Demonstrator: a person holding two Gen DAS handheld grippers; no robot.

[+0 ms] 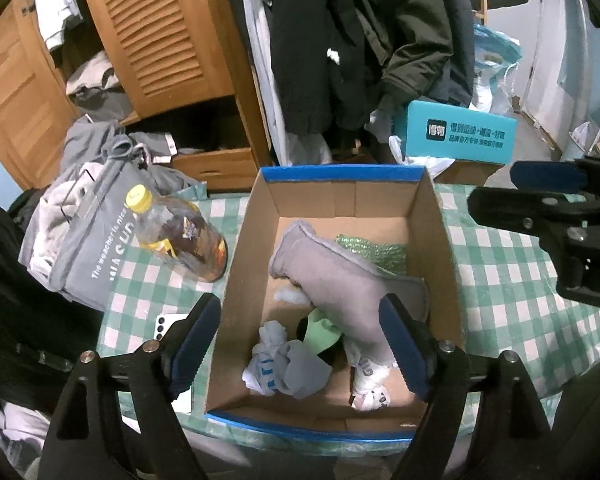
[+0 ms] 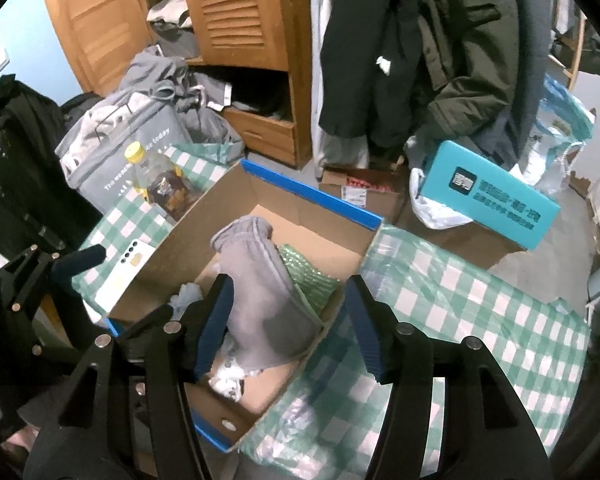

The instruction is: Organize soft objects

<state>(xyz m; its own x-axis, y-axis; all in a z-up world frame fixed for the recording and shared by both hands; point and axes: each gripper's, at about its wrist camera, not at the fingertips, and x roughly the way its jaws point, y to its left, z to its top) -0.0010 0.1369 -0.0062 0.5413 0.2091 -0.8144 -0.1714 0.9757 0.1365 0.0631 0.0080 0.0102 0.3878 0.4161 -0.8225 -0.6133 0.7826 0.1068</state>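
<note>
Both tools hang released above the box (image 1: 336, 196): the left tool (image 1: 300, 344) spread wide, the right tool (image 2: 288, 328) parted, neither holding anything. The grey cloth (image 1: 340, 280) lies slumped inside over socks (image 1: 288, 364), apparently just dropped so the soft things gather together on the tabletop (image 1: 512, 280).

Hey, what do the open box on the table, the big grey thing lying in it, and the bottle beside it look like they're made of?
The box looks like plain brown corrugated cardboard, matte, with blue tape along its rims. The grey item seems to be soft fleece or felt: fuzzy, dull surface with a stitched edge. The bottle appears to be clear, glossy plastic with a yellow cap, though glass can't be ruled out.
</note>
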